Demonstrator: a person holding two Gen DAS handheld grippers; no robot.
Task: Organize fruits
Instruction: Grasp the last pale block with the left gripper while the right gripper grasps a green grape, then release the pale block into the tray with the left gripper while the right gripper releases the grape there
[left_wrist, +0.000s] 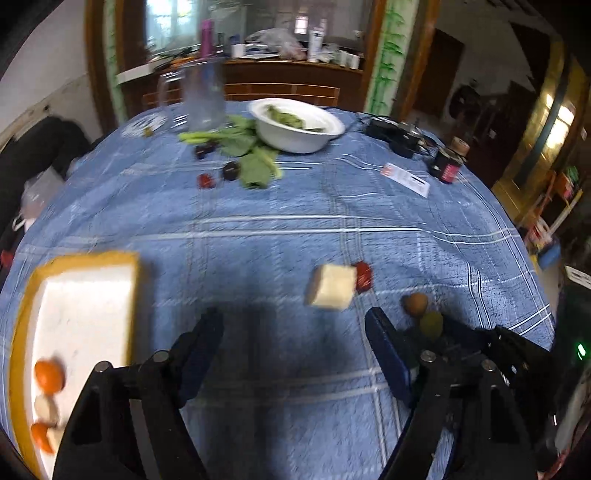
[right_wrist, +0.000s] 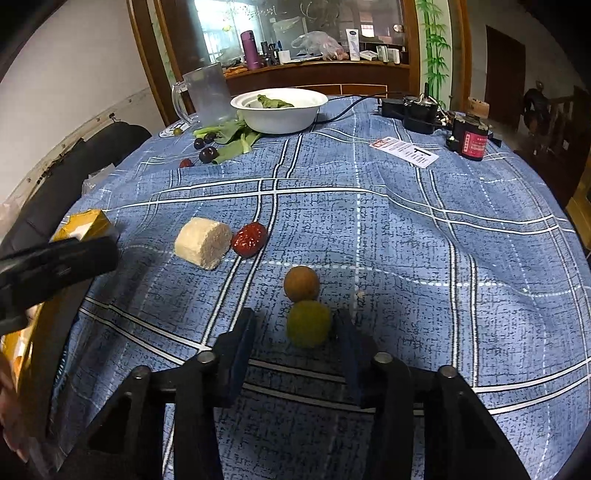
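A green round fruit (right_wrist: 308, 323) lies on the blue checked tablecloth between the fingers of my right gripper (right_wrist: 295, 319). The right pad is at its side and a gap shows at the left pad, so the gripper is open. A brown round fruit (right_wrist: 301, 283) touches the green one just beyond. Further left lie a red fruit (right_wrist: 249, 239) and a pale cut cylinder (right_wrist: 203, 242). My left gripper (left_wrist: 295, 325) hangs open over bare cloth with nothing in it. Left of it is a yellow-rimmed white tray (left_wrist: 85, 291) holding orange pieces (left_wrist: 48, 374).
At the far side stand a white bowl (right_wrist: 279, 110) with greens, a clear jug (right_wrist: 205, 94), loose leaves (right_wrist: 231, 142) and dark small fruits (right_wrist: 207, 154). A card (right_wrist: 406, 151), a red-labelled jar (right_wrist: 471, 142) and a black adapter (right_wrist: 410, 109) lie far right.
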